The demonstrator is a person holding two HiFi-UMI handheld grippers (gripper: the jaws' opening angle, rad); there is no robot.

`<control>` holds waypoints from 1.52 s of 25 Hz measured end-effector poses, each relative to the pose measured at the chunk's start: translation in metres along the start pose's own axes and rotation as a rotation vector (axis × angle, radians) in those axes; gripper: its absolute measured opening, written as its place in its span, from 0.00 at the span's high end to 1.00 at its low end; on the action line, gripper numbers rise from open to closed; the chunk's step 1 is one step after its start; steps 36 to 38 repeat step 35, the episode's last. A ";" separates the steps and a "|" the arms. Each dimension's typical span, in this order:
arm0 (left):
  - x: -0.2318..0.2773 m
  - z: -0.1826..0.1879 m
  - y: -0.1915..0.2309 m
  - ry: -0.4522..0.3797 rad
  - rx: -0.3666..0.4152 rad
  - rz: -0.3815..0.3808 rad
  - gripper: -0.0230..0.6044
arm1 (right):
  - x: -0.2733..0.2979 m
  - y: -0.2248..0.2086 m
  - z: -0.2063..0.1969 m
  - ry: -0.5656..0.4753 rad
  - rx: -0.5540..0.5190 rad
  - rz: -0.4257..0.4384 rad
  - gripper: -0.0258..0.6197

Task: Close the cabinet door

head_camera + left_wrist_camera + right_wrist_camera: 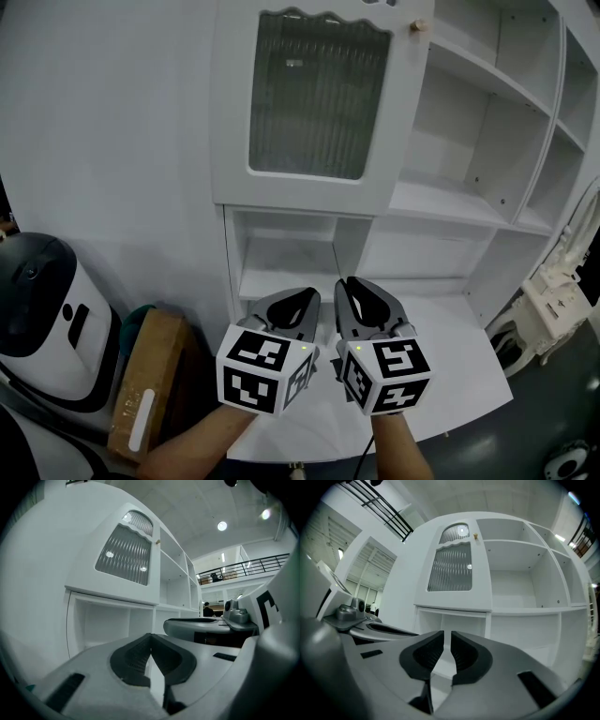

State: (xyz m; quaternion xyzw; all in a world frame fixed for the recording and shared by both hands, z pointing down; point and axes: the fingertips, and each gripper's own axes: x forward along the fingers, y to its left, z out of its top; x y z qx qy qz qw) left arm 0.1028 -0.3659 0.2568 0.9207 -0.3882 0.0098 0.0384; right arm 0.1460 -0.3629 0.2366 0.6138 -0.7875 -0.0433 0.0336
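Likely swings light, pane (319, 94) fragile; best pushed on cabinet door (234, 112) frame by far knob (419, 25), with left fingers (133, 656) shut, right fingers (424, 656) barely parted, both empty.

Head view high, steeply down, gripper views low, level, side by side, all sharing the cabinet door (319, 103)

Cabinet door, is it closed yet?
Looks done: the cabinet door seems to sit flat against the cabinet front, its knob next to the open shelves. In hand: nothing. The left gripper and right gripper hang before the lower compartment, touching nothing. Left: probably nothing, maybe a last push.
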 end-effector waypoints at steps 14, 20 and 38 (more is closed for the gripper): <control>-0.053 -0.012 -0.002 0.010 0.015 -0.016 0.94 | -0.035 0.065 -0.018 0.054 0.010 0.012 0.92; -0.073 -0.017 0.004 0.017 0.012 -0.018 0.94 | -0.041 0.084 -0.020 0.043 0.016 0.004 0.92; -0.095 -0.022 0.016 0.023 0.008 -0.027 0.94 | -0.044 0.109 -0.021 0.043 0.019 -0.005 0.92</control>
